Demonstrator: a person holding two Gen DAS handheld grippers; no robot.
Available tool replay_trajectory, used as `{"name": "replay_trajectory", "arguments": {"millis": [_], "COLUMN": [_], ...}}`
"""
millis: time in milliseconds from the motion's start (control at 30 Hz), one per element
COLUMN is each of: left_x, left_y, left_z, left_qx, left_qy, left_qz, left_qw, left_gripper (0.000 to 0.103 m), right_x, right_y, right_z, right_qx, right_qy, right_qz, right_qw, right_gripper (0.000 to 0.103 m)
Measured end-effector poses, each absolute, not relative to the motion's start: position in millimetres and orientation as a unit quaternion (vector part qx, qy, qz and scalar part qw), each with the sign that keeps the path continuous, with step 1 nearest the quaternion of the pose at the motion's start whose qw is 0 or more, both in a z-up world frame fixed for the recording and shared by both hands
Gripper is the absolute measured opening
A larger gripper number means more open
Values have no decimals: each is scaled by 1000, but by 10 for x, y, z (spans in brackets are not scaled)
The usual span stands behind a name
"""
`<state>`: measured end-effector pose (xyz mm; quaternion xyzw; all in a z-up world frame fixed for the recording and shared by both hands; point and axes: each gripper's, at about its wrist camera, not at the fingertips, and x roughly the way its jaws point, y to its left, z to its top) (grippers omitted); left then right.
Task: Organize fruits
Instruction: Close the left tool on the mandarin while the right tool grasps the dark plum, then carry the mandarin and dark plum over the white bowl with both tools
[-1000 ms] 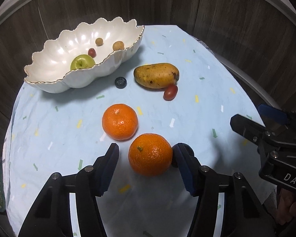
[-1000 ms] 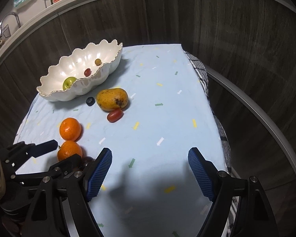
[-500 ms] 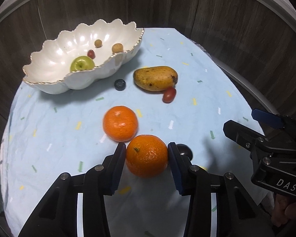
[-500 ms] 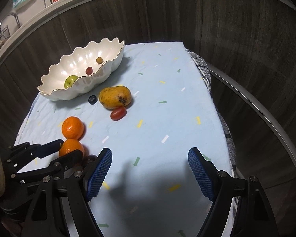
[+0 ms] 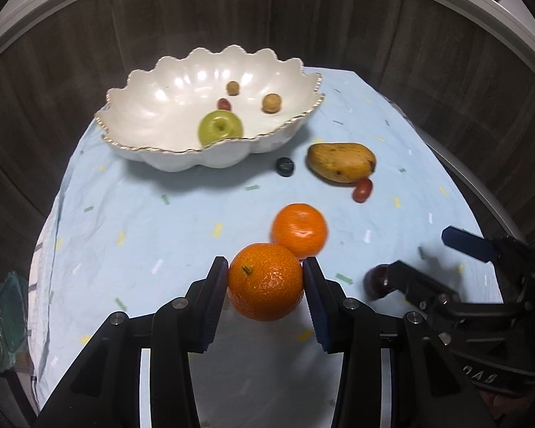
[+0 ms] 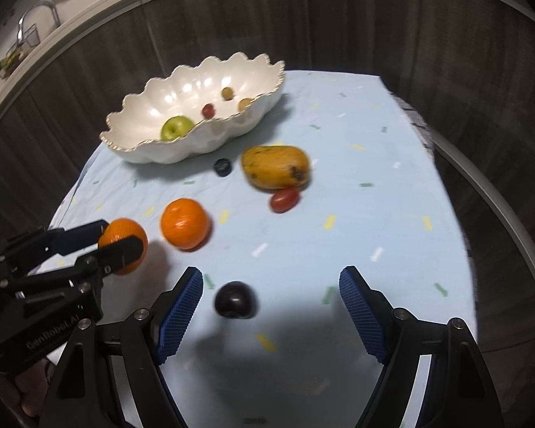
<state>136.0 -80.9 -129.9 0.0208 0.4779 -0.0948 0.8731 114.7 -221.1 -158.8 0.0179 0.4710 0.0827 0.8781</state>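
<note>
Orange [image 5: 265, 281] clamped between the pads of the left gripper [image 5: 265, 278], above the table's near edge; lifted or resting, cannot tell. White scalloped bowl [image 5: 153, 157], toward the far-left corner, holds a green apple [image 5: 220, 127] and three small fruits. Left on the cloth: second orange [image 5: 299, 229], mango [image 5: 340, 161], red tomato [image 5: 362, 189], blueberry [image 5: 285, 166], dark plum [image 6: 235, 299]. Right gripper [image 6: 271, 306] wide open, empty, straddling the plum. Judged under half done.

Pale blue cloth [image 5: 182, 235] flecked with yellow, green and white dashes. Cream-white scalloped bowl [image 5: 167, 103], gold along the rim. Green apple [image 5: 220, 127] inside. Two bright oranges [image 5: 265, 281] [image 5: 299, 229], pebbled skin. Yellow mango [image 6: 275, 167], brown-spotted. Red tomato [image 6: 284, 199]. Near-black plum [image 6: 234, 299]. Black claw [image 6: 271, 308], ribbed blue pads [image 6: 179, 315].
</note>
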Motion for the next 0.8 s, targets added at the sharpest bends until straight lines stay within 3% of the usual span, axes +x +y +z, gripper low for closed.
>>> {"name": "replay_trajectory", "arguments": {"millis": [67,267,467,800], "left_x": [1369,1357,1357,1346], "left_y": [-745,-596,-553,-564], "left_z": [-1306,-1304,-1322,-1282], "left_qx": [16,9,5,6], "left_qy": [480,477,479,473], "left_qz": [-91,-82,-81,-83], "left_qw": [873,875,874,877], "left_gripper": [42,42,42,42], "right_x": [1149,1160,1169,1148], "right_y": [-2140,-2013,-1966,-1973], "right_z": [-1632,-1766,-1880,-1800], "right_qx": [11,4,-2,-1], "right_qy": [477,499,519,512], "right_qz": [86,93,95,89], "right_qw": [874,862,850,854], "right_gripper": [77,61,31,30]}}
